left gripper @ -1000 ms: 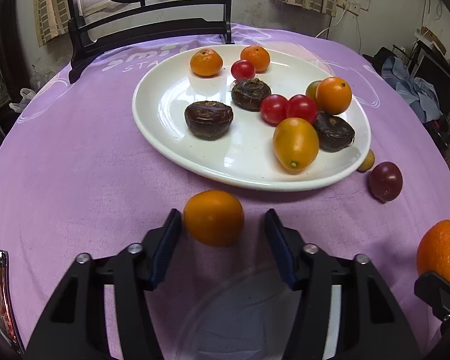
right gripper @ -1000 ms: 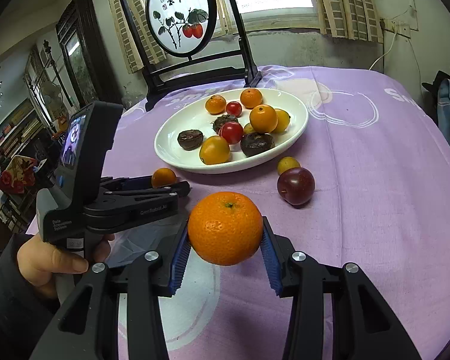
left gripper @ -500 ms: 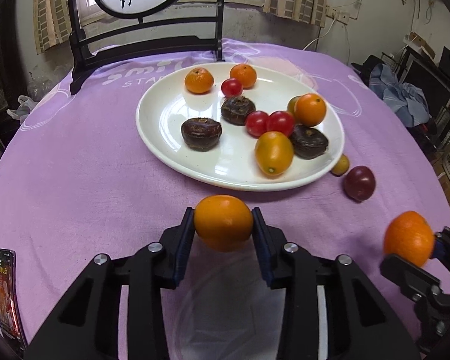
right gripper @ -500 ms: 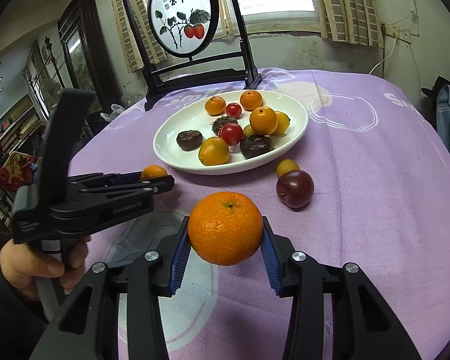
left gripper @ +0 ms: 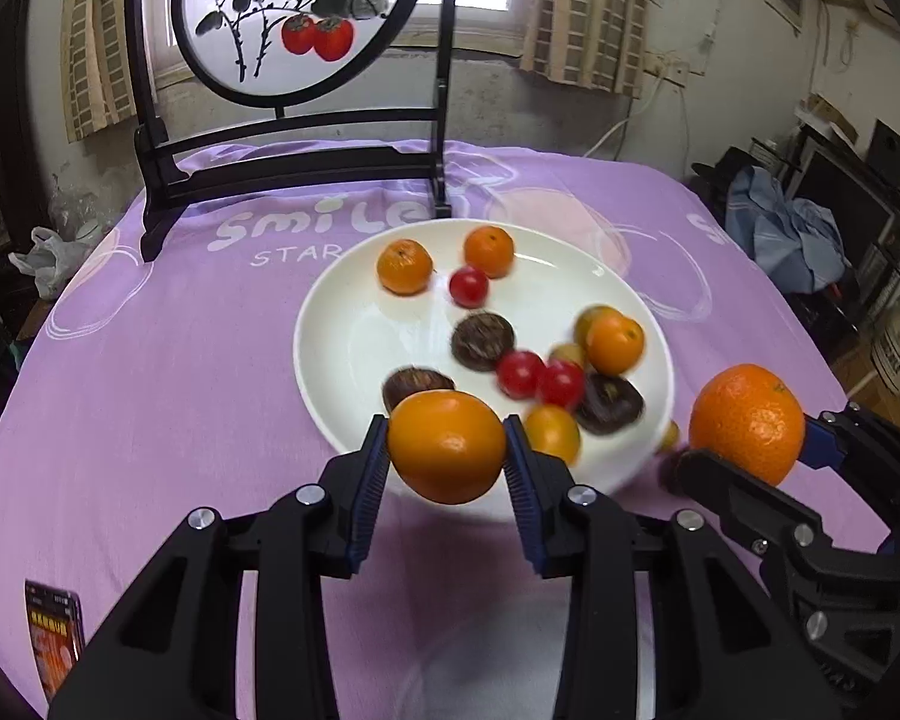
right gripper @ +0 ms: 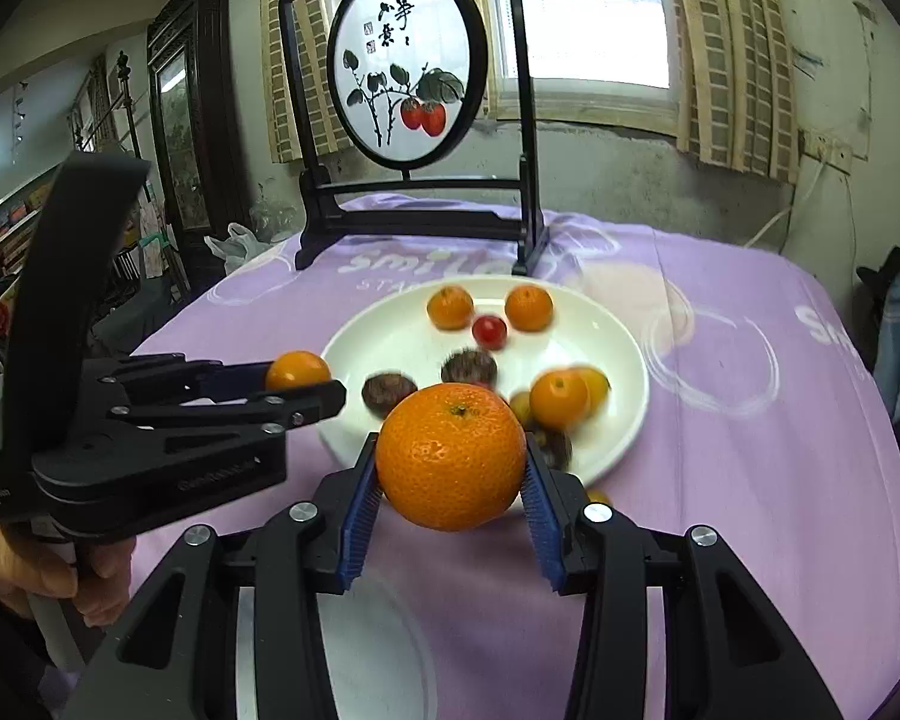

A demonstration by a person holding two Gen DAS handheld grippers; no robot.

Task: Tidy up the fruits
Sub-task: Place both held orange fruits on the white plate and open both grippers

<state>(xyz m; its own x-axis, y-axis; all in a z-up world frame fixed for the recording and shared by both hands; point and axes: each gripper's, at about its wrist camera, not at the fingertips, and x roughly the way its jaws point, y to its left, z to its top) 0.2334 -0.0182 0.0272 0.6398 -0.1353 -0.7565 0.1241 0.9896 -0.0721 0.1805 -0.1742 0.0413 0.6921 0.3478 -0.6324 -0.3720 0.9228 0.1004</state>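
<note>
At the bench's near left corner lies a small printed packet (left gripper: pixel 54 636) on the purple cloth (left gripper: pixel 150 372). Toward the far left edge stands a dark wooden screen (left gripper: pixel 294 24) with a round painted panel of red fruit.

The left hand-held gripper (left gripper: pixel 447 459) is closed partway onto a smooth orange fruit (left gripper: pixel 447 447), its blue pads (left gripper: pixel 371 480) pressed against both sides, and the fruit hangs in the air over the near rim of the white plate (left gripper: pixel 342 348). In the right wrist view the same left hand-held gripper (right gripper: pixel 303 381) shows from the side, with a bare hand (right gripper: pixel 42 570) around its grip.

The plate sits near the middle of the bench. On it, toward the far side, lie two small oranges (left gripper: pixel 405 267) with a red cherry tomato (left gripper: pixel 468 287) just beside them. Nearer lie dark brown round fruits (left gripper: pixel 483 341), two more red tomatoes (left gripper: pixel 540 378), a yellow-orange fruit (left gripper: pixel 552 432) and another small orange (left gripper: pixel 615 342); these are blurred.

The right hand-held gripper (right gripper: pixel 450 480) is clamped on a larger, pebbled mandarin (right gripper: pixel 450 456), its blue pads (right gripper: pixel 359 510) touching it on both sides, held above the cloth just before the plate's near right rim. In the left wrist view that mandarin (left gripper: pixel 747 423) sits to the right of the plate. A small yellow fruit (right gripper: pixel 597 495) lies on the cloth just beside the plate's near edge.
</note>
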